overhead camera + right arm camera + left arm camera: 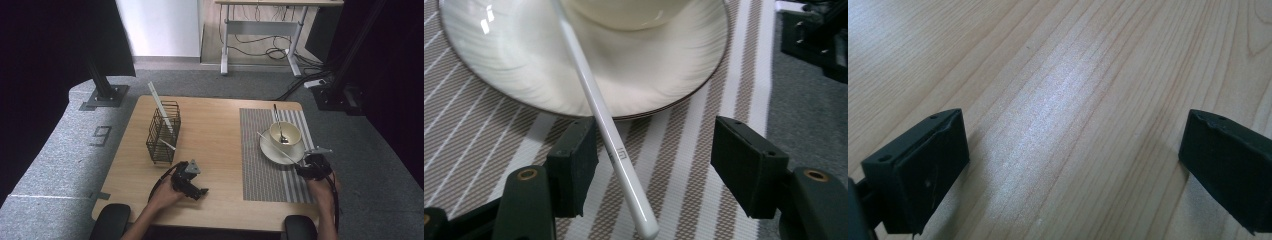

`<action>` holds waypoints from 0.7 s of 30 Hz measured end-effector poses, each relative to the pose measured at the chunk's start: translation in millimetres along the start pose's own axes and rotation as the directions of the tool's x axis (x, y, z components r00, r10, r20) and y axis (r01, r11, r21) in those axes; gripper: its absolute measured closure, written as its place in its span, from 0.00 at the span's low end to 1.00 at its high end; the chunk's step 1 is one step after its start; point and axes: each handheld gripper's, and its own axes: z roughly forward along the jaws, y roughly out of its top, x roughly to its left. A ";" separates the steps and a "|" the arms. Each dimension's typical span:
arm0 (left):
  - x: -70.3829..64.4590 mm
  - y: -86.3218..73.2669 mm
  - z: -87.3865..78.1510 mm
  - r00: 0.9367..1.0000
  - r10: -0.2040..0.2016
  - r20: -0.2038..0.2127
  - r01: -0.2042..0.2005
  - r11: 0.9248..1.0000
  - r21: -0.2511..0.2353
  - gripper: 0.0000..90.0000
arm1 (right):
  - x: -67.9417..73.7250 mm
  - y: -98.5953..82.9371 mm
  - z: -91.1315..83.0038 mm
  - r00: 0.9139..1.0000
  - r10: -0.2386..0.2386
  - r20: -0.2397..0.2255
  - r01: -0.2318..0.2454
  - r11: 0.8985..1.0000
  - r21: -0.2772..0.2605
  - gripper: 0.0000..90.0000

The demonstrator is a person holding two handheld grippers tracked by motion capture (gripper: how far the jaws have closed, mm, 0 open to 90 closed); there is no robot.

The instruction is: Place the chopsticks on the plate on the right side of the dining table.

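On the floor left of the counter (215, 125) a grey "9" (101, 135) is marked, and a wire basket (163, 132) with white chopsticks stands at the counter's left. The left tool (192, 184) rests on bare wood, jaws wide apart and empty. On the striped placemat (265, 165), the right tool (654, 165) stands open around a white chopstick (609, 130) bearing a small square logo I cannot read; it leans across the saucer (499, 65) under the cup (285, 134).

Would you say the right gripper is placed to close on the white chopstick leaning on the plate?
Probably yes: the right gripper is open with the white chopstick lying between its fingers, close to one of them. Nothing blocks it; the plate rim sits just ahead.
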 end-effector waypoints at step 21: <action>-0.8 0.5 1.2 1.000 0.001 -0.001 -0.001 1.000 -0.008 0.00 | -17.5 10.4 11.7 0.992 0.082 0.101 -0.079 0.996 -0.030 0.37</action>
